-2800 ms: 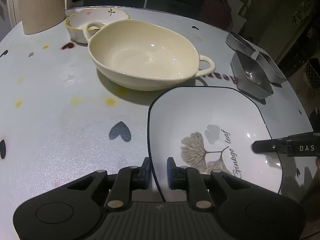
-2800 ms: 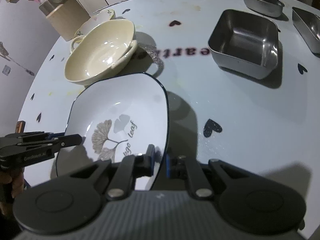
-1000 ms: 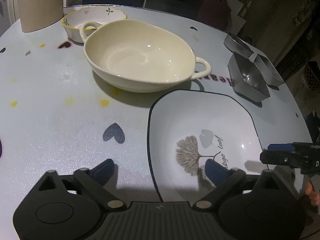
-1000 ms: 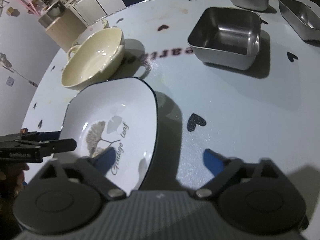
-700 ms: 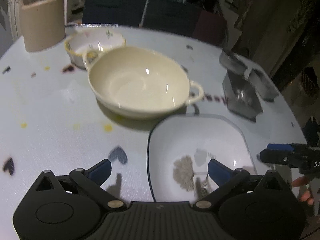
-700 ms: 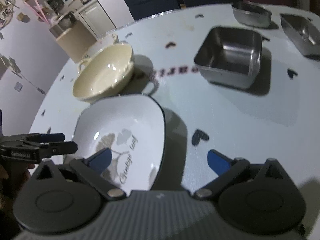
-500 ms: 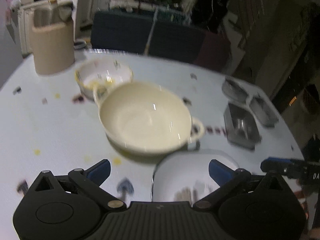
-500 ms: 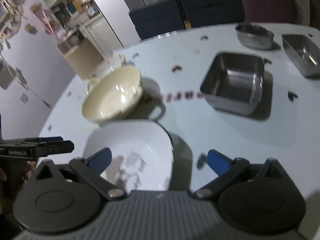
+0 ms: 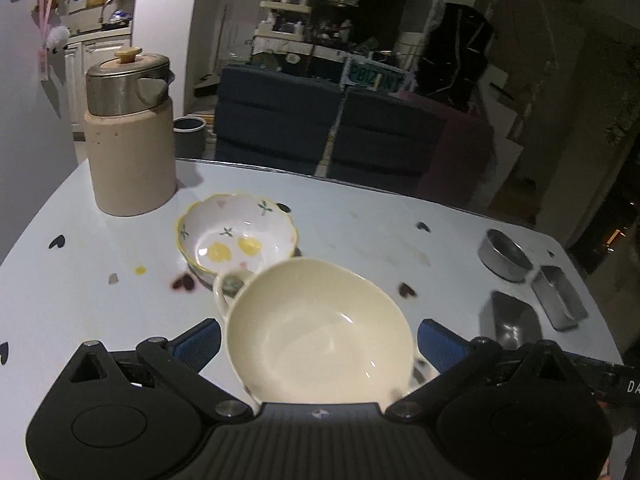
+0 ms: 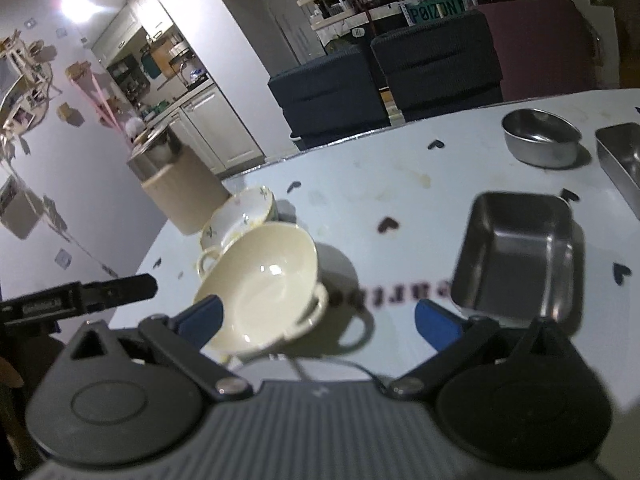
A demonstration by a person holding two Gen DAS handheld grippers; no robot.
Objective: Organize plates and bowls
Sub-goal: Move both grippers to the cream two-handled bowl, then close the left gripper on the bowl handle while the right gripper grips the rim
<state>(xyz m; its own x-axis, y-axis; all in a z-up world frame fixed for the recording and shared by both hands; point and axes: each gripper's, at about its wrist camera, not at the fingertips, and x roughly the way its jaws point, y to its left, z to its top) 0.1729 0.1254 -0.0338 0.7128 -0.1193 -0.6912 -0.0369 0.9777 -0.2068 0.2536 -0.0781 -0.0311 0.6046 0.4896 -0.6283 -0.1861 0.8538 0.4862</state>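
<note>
A cream two-handled bowl (image 9: 320, 328) sits on the white table, also in the right wrist view (image 10: 264, 292). Behind it is a small flowered bowl with a yellow rim (image 9: 236, 240), seen too in the right wrist view (image 10: 240, 218). My left gripper (image 9: 318, 340) is open and empty, raised above the cream bowl. My right gripper (image 10: 318, 316) is open and empty, raised to the right of the cream bowl. Only a dark rim edge of the white ginkgo plate (image 10: 328, 360) shows below the right gripper; the rest is hidden.
A beige jar with a metal lid (image 9: 128, 136) stands at the back left. A square steel tray (image 10: 516, 256), a round steel bowl (image 10: 540, 142) and another steel tray (image 10: 620, 160) sit on the right. Dark sofas (image 9: 332, 128) lie beyond the table's far edge.
Both grippers opened, let go of the ginkgo plate's rim, and rose and tilted up. The plate stays on the table and has dropped out of view below them.
</note>
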